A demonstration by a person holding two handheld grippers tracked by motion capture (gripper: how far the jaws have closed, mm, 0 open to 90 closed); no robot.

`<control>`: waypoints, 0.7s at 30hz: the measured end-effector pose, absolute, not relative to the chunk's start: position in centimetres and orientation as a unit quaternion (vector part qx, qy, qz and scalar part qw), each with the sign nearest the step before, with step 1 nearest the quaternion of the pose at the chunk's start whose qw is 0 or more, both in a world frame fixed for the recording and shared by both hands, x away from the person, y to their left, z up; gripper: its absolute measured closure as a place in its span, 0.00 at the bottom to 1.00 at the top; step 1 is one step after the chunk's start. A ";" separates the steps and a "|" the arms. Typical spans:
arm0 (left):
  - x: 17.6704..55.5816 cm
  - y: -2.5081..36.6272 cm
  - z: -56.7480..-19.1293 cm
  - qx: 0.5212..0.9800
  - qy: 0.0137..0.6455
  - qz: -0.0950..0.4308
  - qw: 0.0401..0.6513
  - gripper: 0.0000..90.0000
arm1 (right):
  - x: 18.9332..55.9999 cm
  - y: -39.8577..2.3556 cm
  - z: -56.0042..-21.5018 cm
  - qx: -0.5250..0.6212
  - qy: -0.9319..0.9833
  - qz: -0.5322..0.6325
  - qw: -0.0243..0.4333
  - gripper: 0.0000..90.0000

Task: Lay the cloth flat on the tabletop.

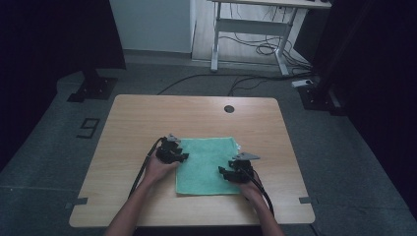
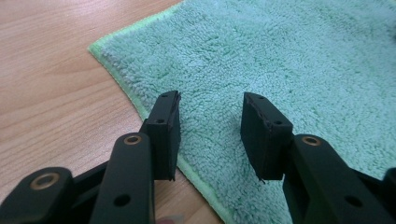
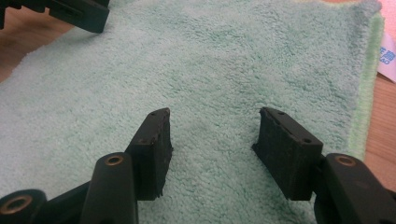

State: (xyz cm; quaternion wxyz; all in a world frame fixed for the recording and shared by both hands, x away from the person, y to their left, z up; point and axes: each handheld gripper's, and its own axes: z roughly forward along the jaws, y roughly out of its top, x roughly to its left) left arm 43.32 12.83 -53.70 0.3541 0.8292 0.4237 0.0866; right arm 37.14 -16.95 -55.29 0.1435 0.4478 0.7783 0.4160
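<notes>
The green towel (image 2: 289,56) lies flat under both pairs of fingers — left gripper (image 2: 211,123) over its edge, right gripper (image 3: 212,135) farther in — jaws apart, gripping nothing.

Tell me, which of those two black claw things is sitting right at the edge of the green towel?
The left gripper: its fingers straddle the towel's left hem beside bare table. The right gripper hovers further over the cloth.

The towel (image 1: 206,164) is showing as soft, looped terry cloth, fuzzy and matt, with a stitched hem. Under the towel, the table (image 1: 137,123) is looking like smooth wood-grain laminate with a faint sheen. Beside the towel's hem, a label (image 3: 386,56) is looking like smooth white fabric or paper.
</notes>
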 end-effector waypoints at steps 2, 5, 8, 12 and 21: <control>43.4 12.9 -53.7 0.829 0.423 0.084 0.355 0.64 | 37.1 -16.9 -55.3 0.446 0.781 0.413 0.144 0.48; 43.2 12.9 -53.7 0.830 0.423 0.088 0.353 0.62 | 37.1 -16.8 -55.2 0.444 0.783 0.410 0.147 0.46; 42.9 13.1 -53.4 0.829 0.427 0.101 0.348 0.58 | 36.7 -16.7 -54.9 0.445 0.777 0.412 0.170 0.42; 42.8 14.3 -52.9 0.818 0.440 0.109 0.354 0.58 | 36.1 -16.3 -53.8 0.430 0.771 0.438 0.165 0.40; 41.5 15.6 -50.8 0.812 0.427 0.147 0.369 0.57 | 34.8 -14.0 -52.9 0.400 0.777 0.461 0.153 0.37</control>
